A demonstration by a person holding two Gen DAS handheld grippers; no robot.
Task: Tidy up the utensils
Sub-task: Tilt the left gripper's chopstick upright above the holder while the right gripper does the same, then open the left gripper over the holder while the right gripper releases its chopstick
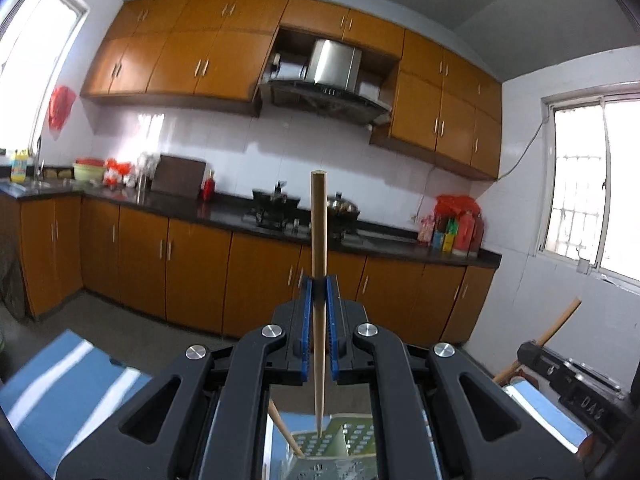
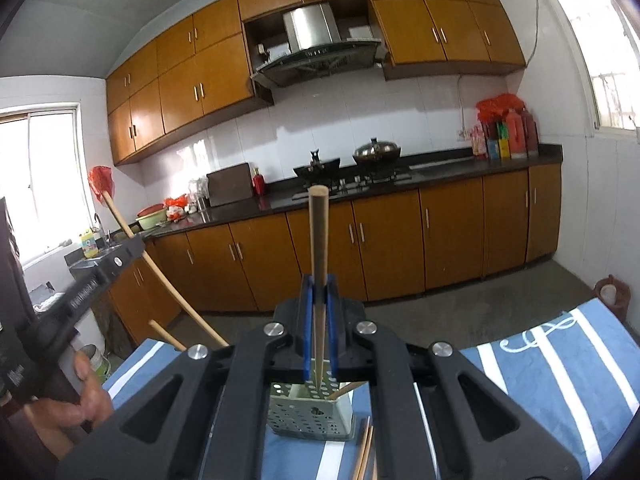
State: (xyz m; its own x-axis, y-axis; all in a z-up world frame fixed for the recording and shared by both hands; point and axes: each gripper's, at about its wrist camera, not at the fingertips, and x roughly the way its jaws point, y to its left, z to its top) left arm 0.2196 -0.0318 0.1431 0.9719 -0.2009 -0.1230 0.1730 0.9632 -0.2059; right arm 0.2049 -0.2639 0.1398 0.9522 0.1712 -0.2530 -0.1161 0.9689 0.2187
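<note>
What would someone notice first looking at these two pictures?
Each gripper's blue jaws clamp a wooden chopstick upright: the left gripper holds the left chopstick, the right gripper the right chopstick. Below sits a perforated green utensil holder on a blue striped cloth, with loose chopsticks beside it.

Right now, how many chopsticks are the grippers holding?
2. The left gripper pinches one chopstick upright; the right gripper pinches the other chopstick. Loose chopsticks lie beside the perforated holder; more may be hidden.
</note>
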